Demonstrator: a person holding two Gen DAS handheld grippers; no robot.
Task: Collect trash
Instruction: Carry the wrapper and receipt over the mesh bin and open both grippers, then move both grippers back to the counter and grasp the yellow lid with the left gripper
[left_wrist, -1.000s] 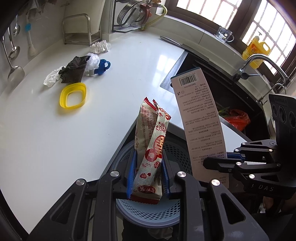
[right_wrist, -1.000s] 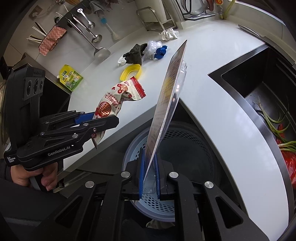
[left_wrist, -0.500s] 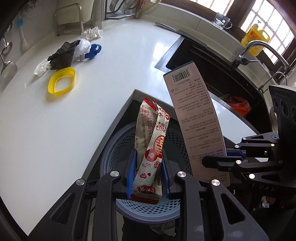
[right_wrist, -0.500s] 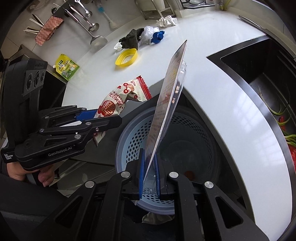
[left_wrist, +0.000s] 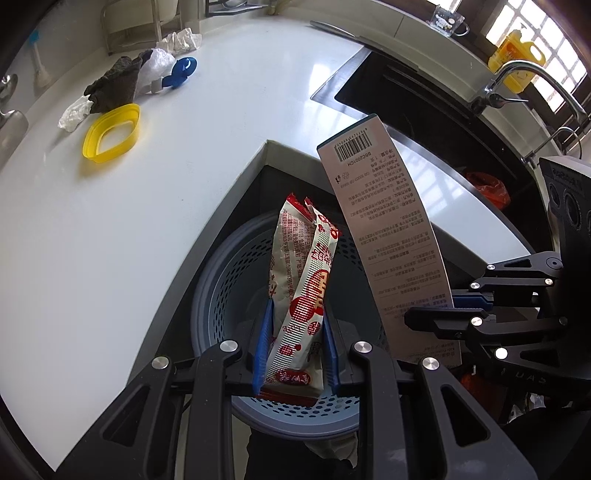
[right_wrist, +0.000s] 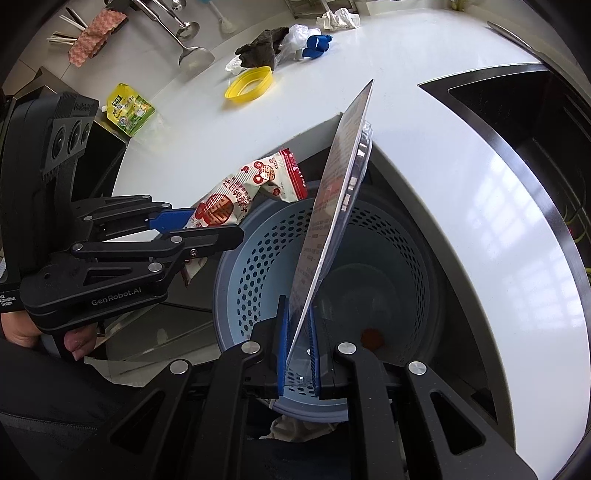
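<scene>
Bin (left_wrist: 221, 280) is the landmark: a perforated blue basket sitting in the notch of the white countertop (left_wrist: 92, 240). Left gripper (left_wrist: 295, 347) is clamped on the red-and-white snack wrapper (left_wrist: 303, 288), held upright directly over the bin opening. Right gripper (right_wrist: 298, 350) is clamped on the flat card package (right_wrist: 332, 206), bottom edge pinched, card standing tall and leaning over the bin's far rim toward the counter corner. Both items are above the bin mouth, neither inside it yet.

Risks:
- Card is long and tilted. If released from here, I'd expect it to tip on the rim and land on the counter or wedge across the opening instead of dropping in.
- Wrapper is light and crumpled; could cling to a pad or snag the card on the way down, since the two sit close together over the bin.
- Grippers are near each other, so opening both at once may cause a bump.

Beyond the bin, on the counter: yellow ring (left_wrist: 110, 133), dark rag (left_wrist: 114, 85), blue clip (left_wrist: 181, 70), crumpled white plastic (left_wrist: 181, 40). Probably more to collect.
</scene>
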